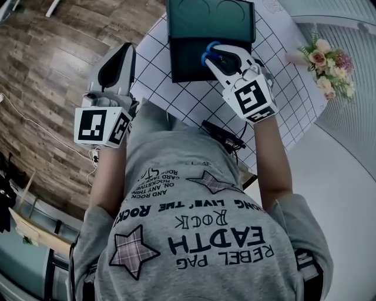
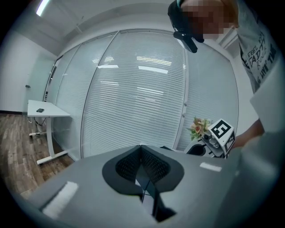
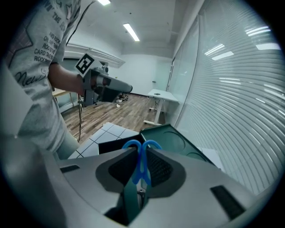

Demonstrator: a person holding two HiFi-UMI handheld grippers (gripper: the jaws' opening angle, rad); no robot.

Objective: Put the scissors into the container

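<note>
Head view and both gripper views, places given relative to the container. The container [image 1: 176, 56] is a dark green box on the checked table [image 1: 176, 97], its lid [image 1: 208, 17] open on the far side; the right gripper [image 1: 215, 54] hangs over the container's near right part, tilted downward, its fingers pinching the scissors [image 1: 209, 52] just behind the blue handle loops; in the right gripper view the loops [image 3: 133, 144] stick out past the fingertips towards the container [image 3: 176, 141], and the blades run back between the jaws; whether the scissors touch the container cannot be told. The left gripper [image 1: 122, 53] is held well to the left of the container, beyond the table edge and over the wooden floor [image 1: 53, 70]; its fingers [image 2: 151, 164] are pressed together with nothing between them. A bunch of flowers [image 1: 326, 64] stands to the right of the container.
</note>
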